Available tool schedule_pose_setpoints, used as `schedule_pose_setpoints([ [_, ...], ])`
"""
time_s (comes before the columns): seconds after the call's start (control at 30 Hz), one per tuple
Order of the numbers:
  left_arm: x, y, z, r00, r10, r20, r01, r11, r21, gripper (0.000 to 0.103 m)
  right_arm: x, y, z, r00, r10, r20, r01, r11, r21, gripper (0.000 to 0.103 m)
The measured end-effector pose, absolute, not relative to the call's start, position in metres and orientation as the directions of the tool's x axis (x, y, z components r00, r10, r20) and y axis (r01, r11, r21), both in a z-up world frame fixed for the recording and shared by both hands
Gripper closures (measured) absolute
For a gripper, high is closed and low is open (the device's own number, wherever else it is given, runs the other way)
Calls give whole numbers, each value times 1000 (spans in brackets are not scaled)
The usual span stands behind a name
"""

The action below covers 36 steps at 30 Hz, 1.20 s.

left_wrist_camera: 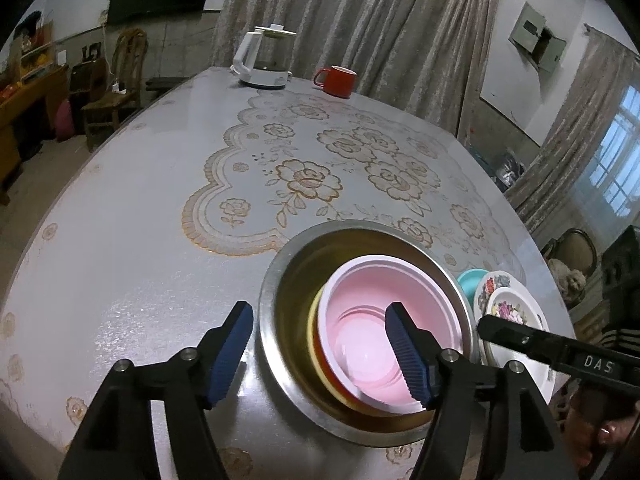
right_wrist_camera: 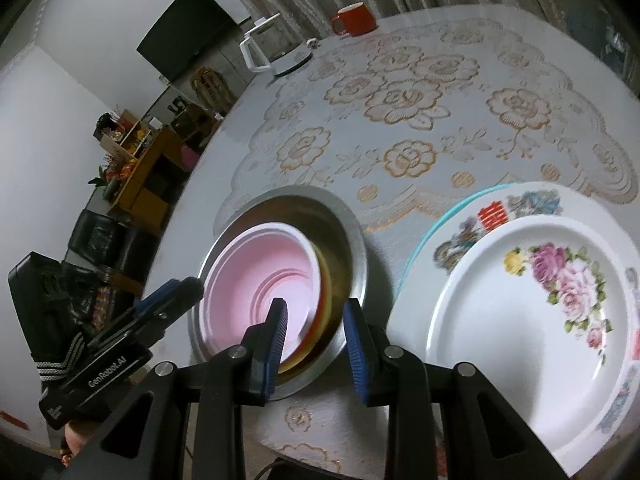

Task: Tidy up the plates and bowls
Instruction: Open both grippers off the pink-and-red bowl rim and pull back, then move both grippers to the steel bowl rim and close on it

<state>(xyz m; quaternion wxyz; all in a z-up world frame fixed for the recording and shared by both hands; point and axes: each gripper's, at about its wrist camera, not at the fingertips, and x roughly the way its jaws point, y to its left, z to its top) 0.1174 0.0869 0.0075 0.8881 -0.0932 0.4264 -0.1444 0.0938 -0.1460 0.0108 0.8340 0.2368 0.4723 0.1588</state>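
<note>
A steel bowl (left_wrist_camera: 280,304) stands on the table near its front edge, holding a nested pink bowl (left_wrist_camera: 360,320) over a yellow and a red bowl. My left gripper (left_wrist_camera: 320,332) is open, its jaws straddling the steel bowl's left rim. In the right wrist view, my right gripper (right_wrist_camera: 316,328) is open, its jaws over the right rims of the nested bowls (right_wrist_camera: 272,268) and the steel bowl (right_wrist_camera: 356,240). To the right is a plate stack: a white rose plate (right_wrist_camera: 520,320) on a floral plate (right_wrist_camera: 480,224) on a teal plate (right_wrist_camera: 440,220).
A white kettle (left_wrist_camera: 264,60) and a red mug (left_wrist_camera: 336,80) stand at the table's far edge. The table (left_wrist_camera: 160,200) has a floral lace cover. Chairs and shelves stand at the left, curtains behind.
</note>
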Motion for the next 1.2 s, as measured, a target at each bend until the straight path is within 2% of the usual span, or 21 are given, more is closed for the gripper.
schedule_pose_setpoints([
  [0.37,120,109,-1,600,-318,-734,109,942,-319,31,92,-149,24,576,378,-725,-53,902,428,74],
  [0.77,131,119,-14,539,-370,-756,117,922,-368,31,95,-152,20,573,373,-730,-45,904,426,74],
  [1.2,137,127,-21,519,-384,-764,118,917,-381,26,99,-153,17,566,365,-740,-38,907,419,74],
])
